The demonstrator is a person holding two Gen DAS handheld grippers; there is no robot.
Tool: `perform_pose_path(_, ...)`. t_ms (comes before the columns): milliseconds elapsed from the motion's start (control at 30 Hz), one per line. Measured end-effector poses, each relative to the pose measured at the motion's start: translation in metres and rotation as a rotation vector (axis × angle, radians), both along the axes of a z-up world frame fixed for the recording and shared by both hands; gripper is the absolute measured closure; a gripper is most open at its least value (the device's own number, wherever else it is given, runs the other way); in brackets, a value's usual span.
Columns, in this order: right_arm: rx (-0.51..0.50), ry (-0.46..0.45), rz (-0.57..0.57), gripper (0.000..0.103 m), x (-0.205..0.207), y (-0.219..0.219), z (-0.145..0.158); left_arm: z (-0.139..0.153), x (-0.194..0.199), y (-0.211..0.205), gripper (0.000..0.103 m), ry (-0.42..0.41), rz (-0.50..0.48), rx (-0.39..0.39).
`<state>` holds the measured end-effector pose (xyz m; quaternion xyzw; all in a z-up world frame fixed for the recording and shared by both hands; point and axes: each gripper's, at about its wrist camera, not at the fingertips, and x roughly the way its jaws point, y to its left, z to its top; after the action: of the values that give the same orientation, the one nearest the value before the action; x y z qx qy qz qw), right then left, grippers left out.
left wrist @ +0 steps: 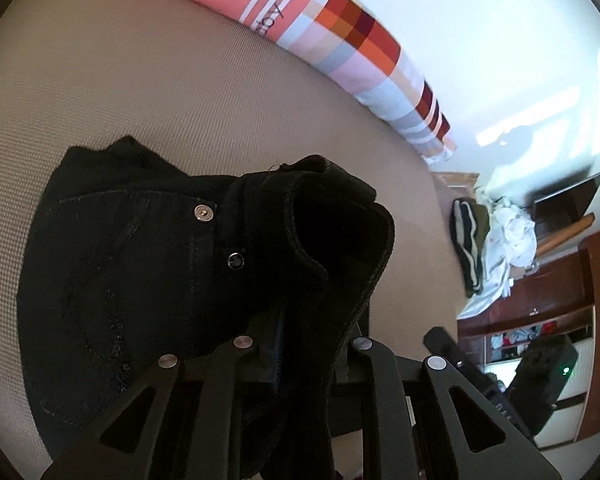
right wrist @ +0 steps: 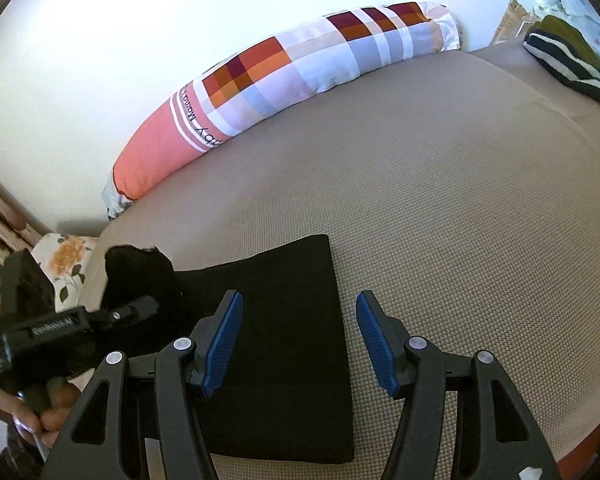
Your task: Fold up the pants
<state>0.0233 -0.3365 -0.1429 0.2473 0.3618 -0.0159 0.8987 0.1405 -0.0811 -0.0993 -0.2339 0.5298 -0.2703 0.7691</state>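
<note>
The black pants [left wrist: 120, 260] lie in a folded stack on the beige mattress [left wrist: 180, 100], metal buttons showing. My left gripper [left wrist: 300, 344] is shut on a raised fold of their fabric [left wrist: 340, 240], which drapes over and hides its fingertips. In the right wrist view the pants [right wrist: 292, 380] form a flat rectangle. The left gripper [right wrist: 140, 308] holds up a bunched end [right wrist: 136, 264] at their left side, with a hand [right wrist: 48, 412] on its handle. My right gripper [right wrist: 300, 300] is open above the rectangle's right edge, nothing between its blue pads [right wrist: 224, 340].
A long checked orange pillow [right wrist: 280, 72] lies along the white wall at the back of the mattress [right wrist: 460, 200]. A heap of striped and white clothes [right wrist: 568, 56] sits at the far right end. A floral pillow [right wrist: 68, 260] is at the left edge.
</note>
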Motion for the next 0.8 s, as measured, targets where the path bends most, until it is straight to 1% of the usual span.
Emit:
perform_pose_path(33,0.004,0.001,-0.003,0.046,0.000,-0.002,-0.001,-0.002,-0.001,0.000,0.083,0.003,0.006,-0.005)
perform_pose_path(100,0.012,0.004,-0.010,0.046,-0.001,-0.004,-0.002,-0.002,-0.002,0.000,0.074,0.004,0.008,-0.019)
perform_pose_path(167,0.013,0.004,-0.016,0.046,-0.002,-0.006,-0.003,-0.001,-0.003,0.001,0.042,0.011,0.002,-0.061)
perform_pose_path(200,0.012,0.003,-0.017,0.046,-0.002,-0.006,-0.002,0.001,-0.004,0.002,0.037,0.004,0.004,-0.074)
perform_pose_path(300,0.019,0.006,-0.025,0.046,-0.002,-0.008,-0.004,0.013,-0.008,0.010,0.034,-0.050,0.007,-0.088)
perform_pose_path(367,0.039,0.003,-0.019,0.046,-0.001,-0.010,-0.005,0.021,-0.010,0.023,0.033,-0.066,0.032,-0.108)
perform_pose_path(400,0.053,0.003,-0.010,0.045,-0.001,-0.010,-0.005,0.024,-0.010,0.031,0.032,-0.080,0.051,-0.101)
perform_pose_path(467,0.099,0.003,0.029,0.045,0.003,-0.011,-0.006,0.029,-0.013,0.049,0.031,-0.119,0.105,-0.031)
perform_pose_path(533,0.175,0.027,0.124,0.044,0.016,-0.008,-0.009,0.031,-0.015,0.067,0.031,-0.151,0.146,0.044)
perform_pose_path(567,0.203,0.043,0.164,0.044,0.021,-0.007,-0.010,0.031,-0.016,0.075,0.031,-0.162,0.160,0.070)
perform_pose_path(600,0.258,0.057,0.220,0.044,0.030,-0.005,-0.015,0.030,-0.016,0.082,0.031,-0.168,0.175,0.097)
perform_pose_path(633,0.278,0.065,0.242,0.044,0.034,-0.004,-0.017,0.027,-0.017,0.090,0.031,-0.172,0.187,0.136)
perform_pose_path(700,0.321,0.106,0.314,0.044,0.050,0.000,-0.026,0.020,-0.018,0.103,0.031,-0.173,0.201,0.171)
perform_pose_path(800,0.324,0.139,0.361,0.044,0.066,0.004,-0.038,0.006,-0.019,0.120,0.031,-0.141,0.224,0.208)
